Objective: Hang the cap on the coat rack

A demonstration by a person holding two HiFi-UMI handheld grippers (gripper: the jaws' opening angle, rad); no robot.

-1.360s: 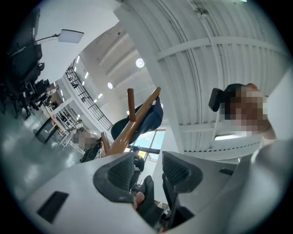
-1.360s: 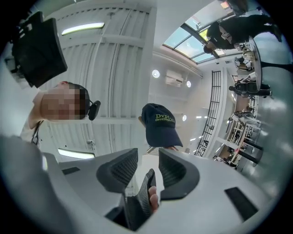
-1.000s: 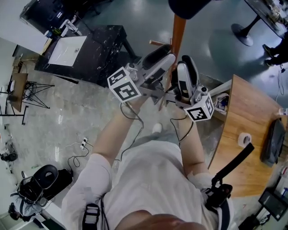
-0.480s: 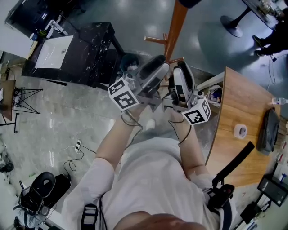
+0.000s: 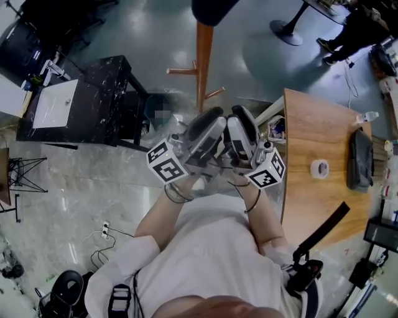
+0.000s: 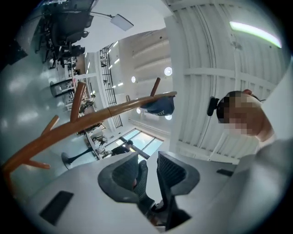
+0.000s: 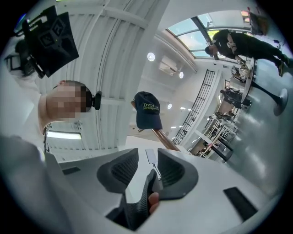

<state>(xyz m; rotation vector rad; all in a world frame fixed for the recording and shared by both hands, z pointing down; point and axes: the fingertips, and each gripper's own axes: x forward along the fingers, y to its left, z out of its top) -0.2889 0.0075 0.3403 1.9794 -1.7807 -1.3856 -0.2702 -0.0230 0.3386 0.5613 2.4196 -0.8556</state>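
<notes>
A dark navy cap [image 7: 147, 111] hangs on the top of the wooden coat rack [image 5: 202, 68]; the head view shows it as a dark shape [image 5: 214, 9] at the upper edge. It also sits on the rack's tip [image 6: 159, 106] in the left gripper view, apart from both grippers. My left gripper [image 5: 205, 127] and right gripper [image 5: 241, 127] are side by side close to my chest, below the rack. The left gripper [image 6: 151, 162] has its jaws closing with nothing between them. With a gap between its jaws, the right gripper [image 7: 147, 157] holds nothing.
A wooden table [image 5: 311, 205] stands at the right with a tape roll [image 5: 319, 168] and a dark pouch [image 5: 360, 158] on it. At the left stands a black marble cabinet [image 5: 93, 105]. A person [image 5: 348, 28] stands at the far top right.
Both grippers have drawn back from the coat rack toward my body and come closer together. The cap stays on the rack's top.
</notes>
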